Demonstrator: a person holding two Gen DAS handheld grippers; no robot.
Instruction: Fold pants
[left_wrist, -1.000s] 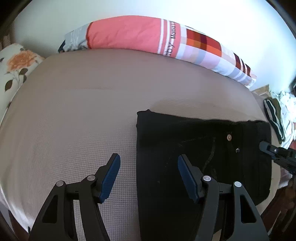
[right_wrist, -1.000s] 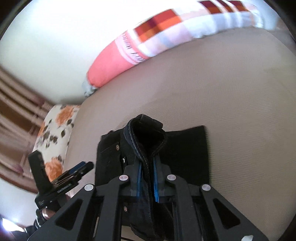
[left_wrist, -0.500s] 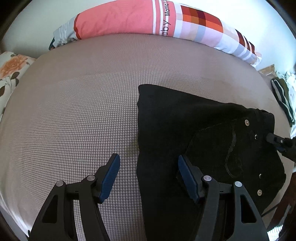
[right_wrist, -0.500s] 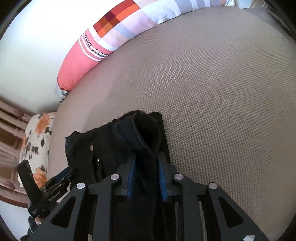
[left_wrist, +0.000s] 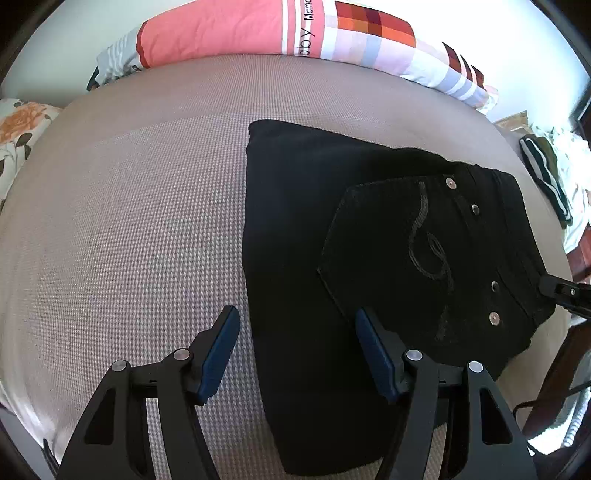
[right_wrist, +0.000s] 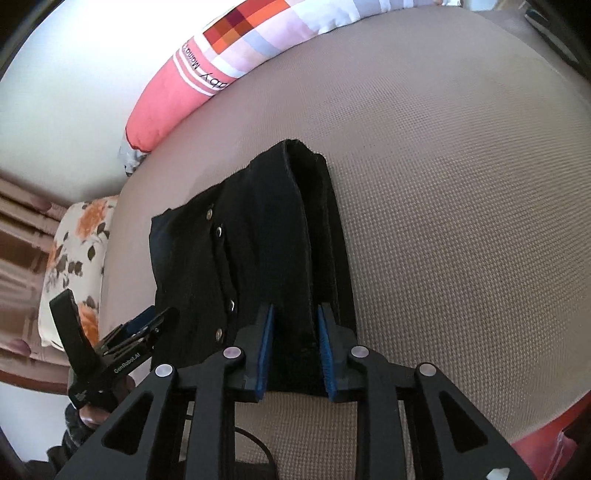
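Black pants (left_wrist: 388, 258), folded into a compact stack with a back pocket up, lie near the bed's (left_wrist: 129, 221) front edge, toward its right corner. The right gripper (right_wrist: 295, 332) is clenched on the waistband edge, apparently to steady or set down the fold. The left gripper (left_wrist: 295, 350) hangs released, straddling the stack's near folded edge, touching nothing.

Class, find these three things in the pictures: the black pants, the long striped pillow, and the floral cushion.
black pants (left_wrist: 295, 240), left wrist view, on the plain folded leg panel.
long striped pillow (left_wrist: 214, 35), left wrist view, on its coral section.
floral cushion (right_wrist: 77, 254), right wrist view, on its flower print.
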